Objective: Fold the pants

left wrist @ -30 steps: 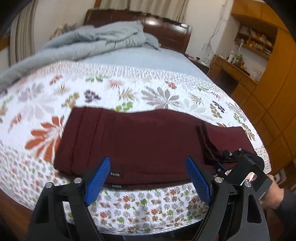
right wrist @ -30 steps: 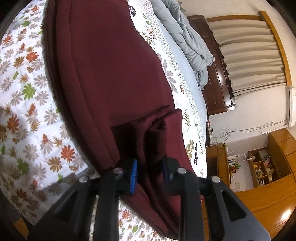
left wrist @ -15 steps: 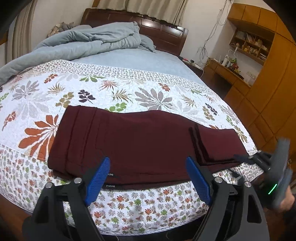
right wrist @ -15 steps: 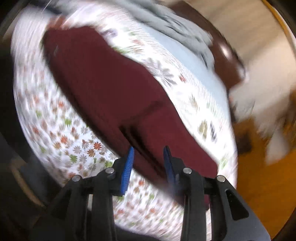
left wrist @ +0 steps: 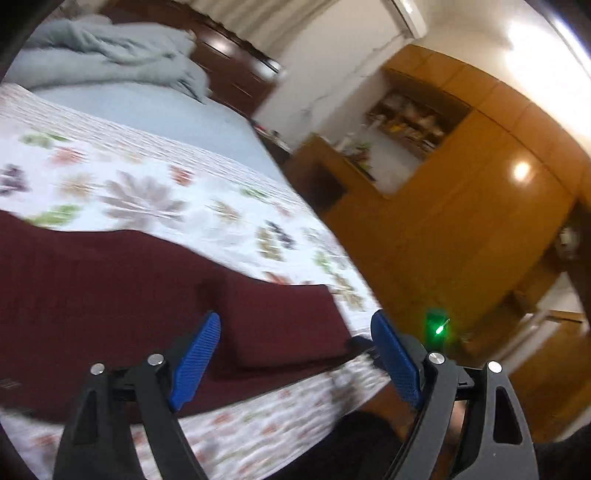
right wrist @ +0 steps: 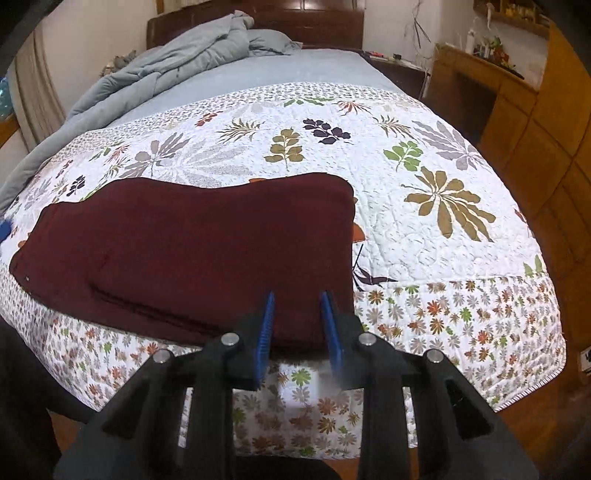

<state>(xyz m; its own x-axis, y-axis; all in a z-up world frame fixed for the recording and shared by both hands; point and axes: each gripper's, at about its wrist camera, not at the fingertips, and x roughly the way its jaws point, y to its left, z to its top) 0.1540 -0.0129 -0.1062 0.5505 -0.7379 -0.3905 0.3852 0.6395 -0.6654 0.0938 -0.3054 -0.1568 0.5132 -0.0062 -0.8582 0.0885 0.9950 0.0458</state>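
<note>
The dark maroon pants [right wrist: 207,236] lie flat on the floral quilt [right wrist: 424,229] near the bed's front edge, with one end folded back over the rest. In the left wrist view the pants [left wrist: 110,295] show that folded layer on the right. My left gripper [left wrist: 295,354] is open and empty, above the folded end. My right gripper [right wrist: 297,325] is open with a narrow gap and empty, just in front of the pants' near edge.
A crumpled grey-blue duvet [right wrist: 177,62] lies at the head of the bed by the dark wooden headboard [right wrist: 317,22]. Wooden cabinets and shelves [left wrist: 461,192] stand to the right of the bed. The quilt hangs over the bed's front edge [right wrist: 443,332].
My right gripper has let go of the pants' fold and pulled back from the bed. My left gripper has swung to the right, towards the folded end.
</note>
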